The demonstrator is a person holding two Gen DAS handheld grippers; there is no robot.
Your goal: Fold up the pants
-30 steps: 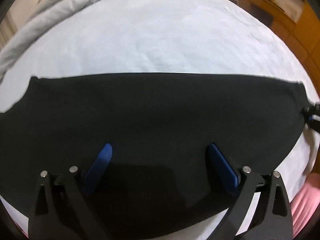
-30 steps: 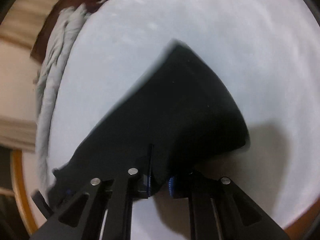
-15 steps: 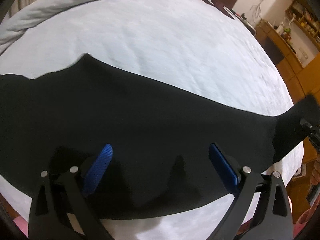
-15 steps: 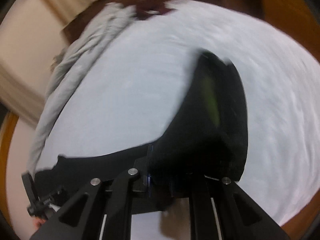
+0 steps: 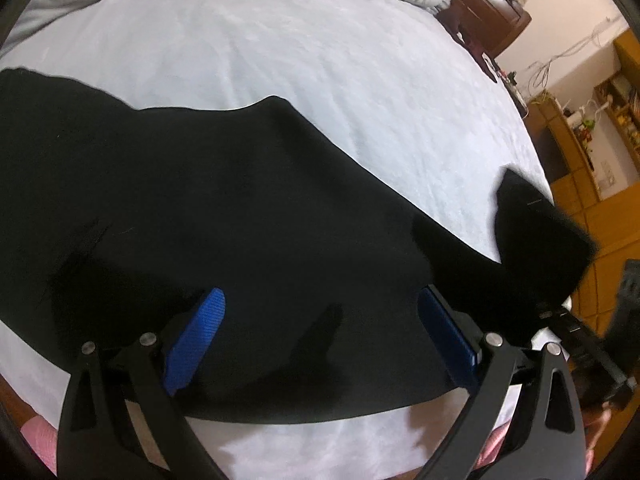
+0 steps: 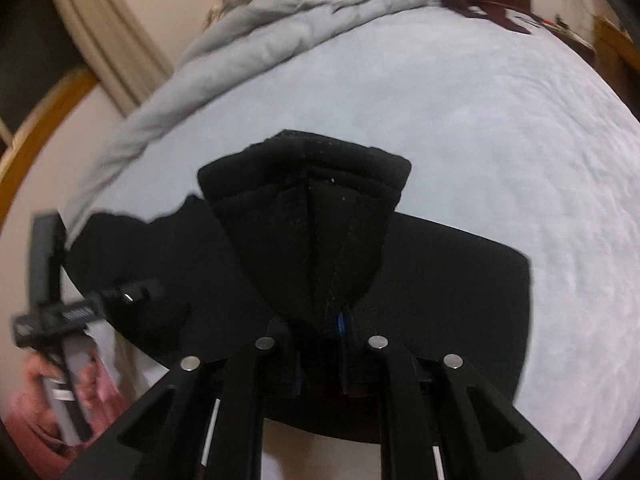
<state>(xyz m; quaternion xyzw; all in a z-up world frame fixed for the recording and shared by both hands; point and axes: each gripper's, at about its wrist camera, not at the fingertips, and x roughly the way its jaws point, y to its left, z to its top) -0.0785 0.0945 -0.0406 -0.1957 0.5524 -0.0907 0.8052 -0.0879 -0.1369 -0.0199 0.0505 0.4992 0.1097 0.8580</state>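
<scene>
The left claw (image 5: 320,336) hovers with blue pads (image 5: 196,340) spread wide — the right claw (image 6: 320,344) is pinched closed on black pants (image 6: 316,224).

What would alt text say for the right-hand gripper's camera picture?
The right gripper is shut on a bunched end of the black pants, lifted above the rest of the pants lying on a pale bed. A rumpled grey blanket lies beyond; the left gripper shows at left.
</scene>
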